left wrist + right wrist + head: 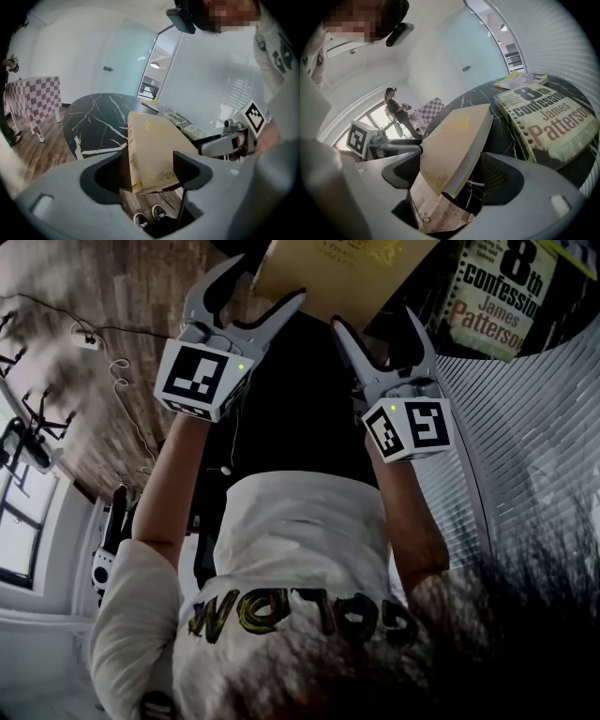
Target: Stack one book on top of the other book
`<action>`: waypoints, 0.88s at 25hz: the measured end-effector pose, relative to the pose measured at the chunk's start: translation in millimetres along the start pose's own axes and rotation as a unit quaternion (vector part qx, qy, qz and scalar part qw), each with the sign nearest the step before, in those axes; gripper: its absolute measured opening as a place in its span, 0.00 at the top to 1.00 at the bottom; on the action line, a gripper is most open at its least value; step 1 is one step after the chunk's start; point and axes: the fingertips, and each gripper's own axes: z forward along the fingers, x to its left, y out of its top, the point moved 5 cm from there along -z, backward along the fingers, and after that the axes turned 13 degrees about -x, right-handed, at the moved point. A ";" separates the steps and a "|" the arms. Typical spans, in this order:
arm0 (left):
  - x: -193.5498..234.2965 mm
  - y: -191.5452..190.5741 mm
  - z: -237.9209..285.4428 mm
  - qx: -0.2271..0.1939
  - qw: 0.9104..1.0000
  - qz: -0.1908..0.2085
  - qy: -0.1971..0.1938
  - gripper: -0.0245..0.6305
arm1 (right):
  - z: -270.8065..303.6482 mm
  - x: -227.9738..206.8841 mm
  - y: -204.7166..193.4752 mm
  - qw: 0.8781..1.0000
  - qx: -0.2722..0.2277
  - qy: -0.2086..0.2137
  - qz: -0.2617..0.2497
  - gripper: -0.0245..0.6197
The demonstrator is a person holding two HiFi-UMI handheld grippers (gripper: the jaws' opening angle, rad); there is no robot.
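My left gripper (267,279) and right gripper (373,320) stand open, straddling the tan book's (328,263) near corners at the table (93,122) edge. It looks stiff, hefty and slick-covered, so I'd pinch those corners firmly.

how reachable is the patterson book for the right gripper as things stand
Probably yes, after a small detour: the right gripper has open jaws around a corner of the tan book, so it must back off first. The patterson book lies flat on the table beside it, cover bare.
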 end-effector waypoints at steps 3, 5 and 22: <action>0.5 -2.9 2.4 0.002 1.000 -0.003 -0.005 0.44 | 2.1 -1.0 -4.1 1.000 0.003 0.000 0.009 0.31; 1.3 -2.6 3.9 0.001 1.000 -0.001 -0.009 0.43 | 3.7 -1.0 -6.4 1.000 0.006 0.002 0.010 0.28; -2.1 -9.3 9.8 0.000 0.999 -0.045 -0.026 0.47 | 13.4 -1.0 -18.9 1.000 0.007 -0.001 0.013 0.45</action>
